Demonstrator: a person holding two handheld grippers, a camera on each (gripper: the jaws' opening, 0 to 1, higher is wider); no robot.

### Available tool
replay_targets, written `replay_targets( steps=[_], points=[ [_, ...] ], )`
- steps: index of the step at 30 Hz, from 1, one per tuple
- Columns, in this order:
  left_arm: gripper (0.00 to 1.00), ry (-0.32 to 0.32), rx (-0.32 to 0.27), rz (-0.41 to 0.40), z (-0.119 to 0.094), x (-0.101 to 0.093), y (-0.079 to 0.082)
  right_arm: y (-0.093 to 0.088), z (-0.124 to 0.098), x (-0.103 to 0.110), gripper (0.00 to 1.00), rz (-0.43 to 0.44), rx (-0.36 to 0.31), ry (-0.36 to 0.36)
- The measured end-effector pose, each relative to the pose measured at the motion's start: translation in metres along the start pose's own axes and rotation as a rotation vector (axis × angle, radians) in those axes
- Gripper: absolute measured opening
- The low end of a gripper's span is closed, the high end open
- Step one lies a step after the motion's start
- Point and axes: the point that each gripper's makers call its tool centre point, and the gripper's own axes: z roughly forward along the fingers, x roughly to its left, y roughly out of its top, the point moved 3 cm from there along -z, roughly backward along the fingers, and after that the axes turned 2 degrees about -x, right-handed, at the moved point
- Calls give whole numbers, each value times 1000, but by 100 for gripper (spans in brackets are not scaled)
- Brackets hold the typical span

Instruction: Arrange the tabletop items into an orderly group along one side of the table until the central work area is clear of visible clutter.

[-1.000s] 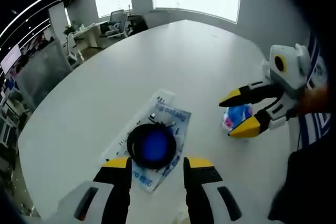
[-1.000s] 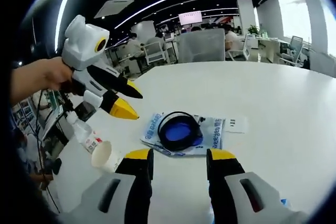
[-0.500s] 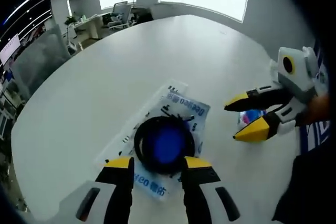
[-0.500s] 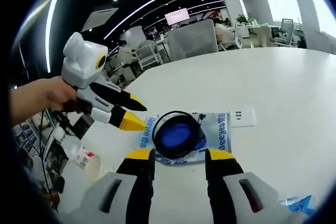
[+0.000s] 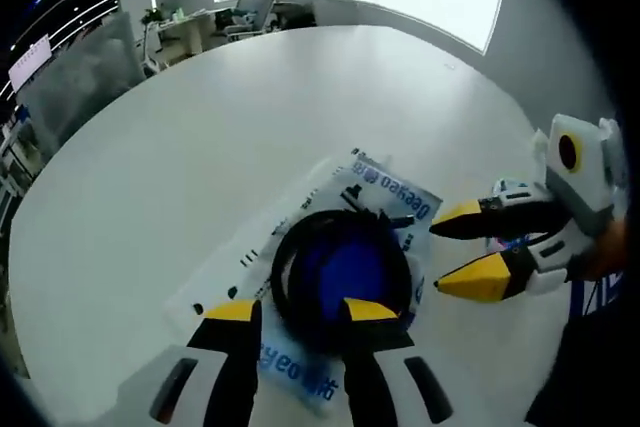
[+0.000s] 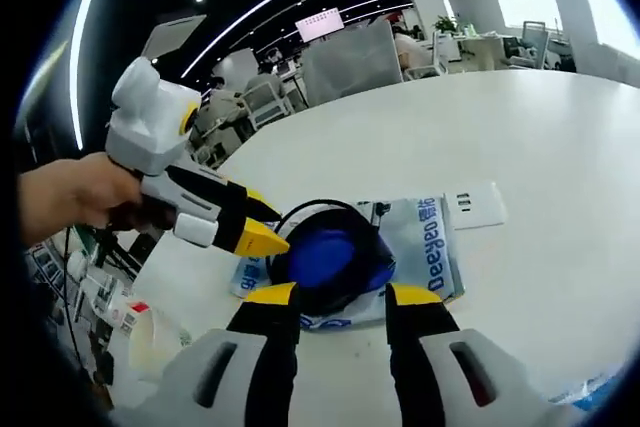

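A blue round item ringed by a coiled black cable (image 5: 345, 265) (image 6: 330, 252) lies on a clear plastic packet with blue print (image 5: 395, 190) (image 6: 437, 247) on the white table (image 5: 200, 137). My left gripper (image 5: 300, 310) is open, its yellow tips at the item's near rim; it comes in from the left in the right gripper view (image 6: 266, 225). My right gripper (image 6: 340, 295) is open just short of the item, and shows at the right of the left gripper view (image 5: 458, 249).
A white card (image 6: 476, 205) lies past the packet. A paper cup (image 6: 150, 339) and a red-labelled bottle (image 6: 128, 313) lie at the table's left edge, a blue wrapper (image 6: 590, 387) at the lower right. Office desks and chairs stand beyond the table.
Both grippers have closed in on the blue item, which now looks larger in each view. The left gripper's tips have reached its rim. Nothing has been taken hold of.
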Motion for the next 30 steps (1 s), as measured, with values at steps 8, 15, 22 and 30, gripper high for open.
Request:
replay_targets(
  steps=[8, 15, 22, 30],
  points=[
    [26, -8, 7, -18, 12, 2, -5, -2, 17, -6, 27, 74, -33, -1],
    [21, -13, -2, -38, 17, 3, -4, -8, 25, -4, 24, 87, -21, -19],
    [18, -20, -9, -55, 20, 3, -3, -6, 27, -10, 19, 96, -28, -26],
    [15, -13, -10, -50, 21, 4, -2, -5, 27, -10, 14, 105, -36, -37]
  ],
)
